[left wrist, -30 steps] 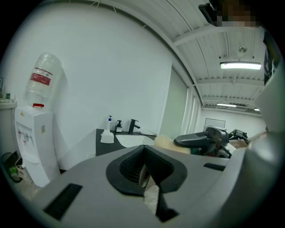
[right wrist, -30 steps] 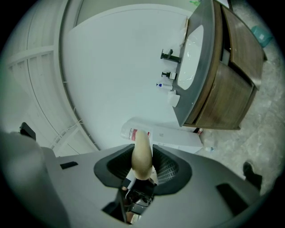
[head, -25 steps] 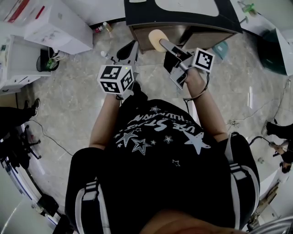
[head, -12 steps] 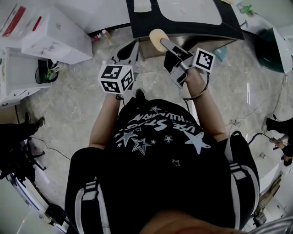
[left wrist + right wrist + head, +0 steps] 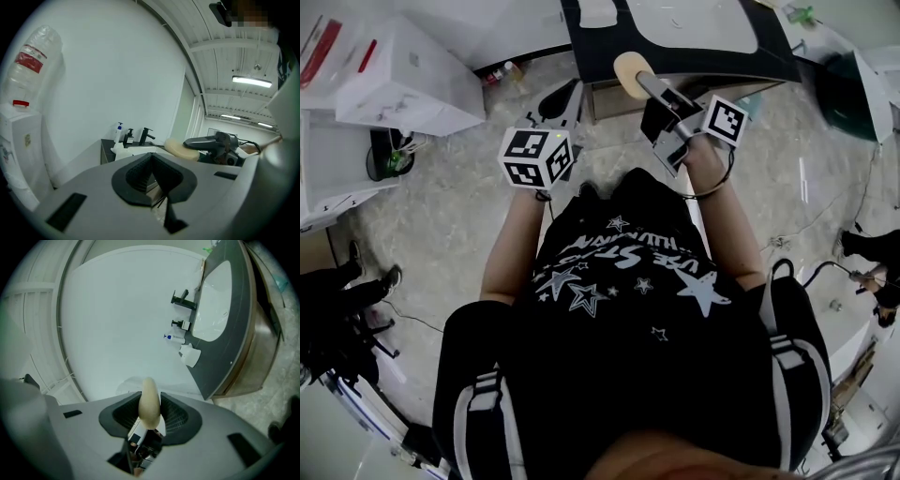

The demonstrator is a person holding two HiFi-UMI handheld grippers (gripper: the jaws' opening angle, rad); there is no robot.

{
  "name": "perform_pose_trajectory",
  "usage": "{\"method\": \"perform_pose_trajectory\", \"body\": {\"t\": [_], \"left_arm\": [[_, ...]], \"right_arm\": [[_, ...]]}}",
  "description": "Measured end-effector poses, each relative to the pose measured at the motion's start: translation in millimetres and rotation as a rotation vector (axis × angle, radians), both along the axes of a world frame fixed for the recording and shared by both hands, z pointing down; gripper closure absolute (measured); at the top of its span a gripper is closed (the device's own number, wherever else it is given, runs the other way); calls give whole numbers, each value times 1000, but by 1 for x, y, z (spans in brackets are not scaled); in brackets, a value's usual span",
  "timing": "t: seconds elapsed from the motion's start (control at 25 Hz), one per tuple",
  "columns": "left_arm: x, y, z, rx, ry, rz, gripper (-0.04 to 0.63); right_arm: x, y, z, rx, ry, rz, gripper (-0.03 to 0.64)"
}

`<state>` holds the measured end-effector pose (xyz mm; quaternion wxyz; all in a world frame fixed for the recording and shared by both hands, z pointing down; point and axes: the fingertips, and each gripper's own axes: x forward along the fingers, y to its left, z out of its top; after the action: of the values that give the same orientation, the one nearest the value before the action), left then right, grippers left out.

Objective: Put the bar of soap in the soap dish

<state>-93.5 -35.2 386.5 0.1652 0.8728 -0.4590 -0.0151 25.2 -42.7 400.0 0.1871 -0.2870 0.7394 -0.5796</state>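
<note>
A cream oval bar of soap [image 5: 628, 71] is clamped edge-on in my right gripper [image 5: 639, 82], held level at the front edge of the black vanity counter [image 5: 773, 52]. From the right gripper view the soap [image 5: 150, 401] stands upright between the pads of the right gripper [image 5: 150, 408]. A white soap dish [image 5: 189, 355] sits on the counter's left end, beside the white basin [image 5: 213, 301]. My left gripper [image 5: 569, 94] hangs left of the soap, below the counter front. Its jaws [image 5: 151, 176] are shut and empty.
A black faucet [image 5: 182, 298] and pump bottles [image 5: 118, 132] stand behind the dish by the wall. White cartons [image 5: 408, 66] sit on the marble floor at the left, a dark green bin [image 5: 858, 89] at the right. Cables [image 5: 825, 225] trail on the floor.
Both grippers have moved forward toward the vanity, the right one carrying the soap closer to the counter edge. More of the counter top and basin shows now.
</note>
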Motion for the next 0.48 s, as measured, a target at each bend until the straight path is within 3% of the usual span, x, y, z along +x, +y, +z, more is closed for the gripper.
{"method": "perform_pose_trajectory", "body": {"t": [0.48], "left_arm": [[-6,-44,7,-18,-24,-48,583]], "right_arm": [[10,-69,8,1,6,8,486]]}}
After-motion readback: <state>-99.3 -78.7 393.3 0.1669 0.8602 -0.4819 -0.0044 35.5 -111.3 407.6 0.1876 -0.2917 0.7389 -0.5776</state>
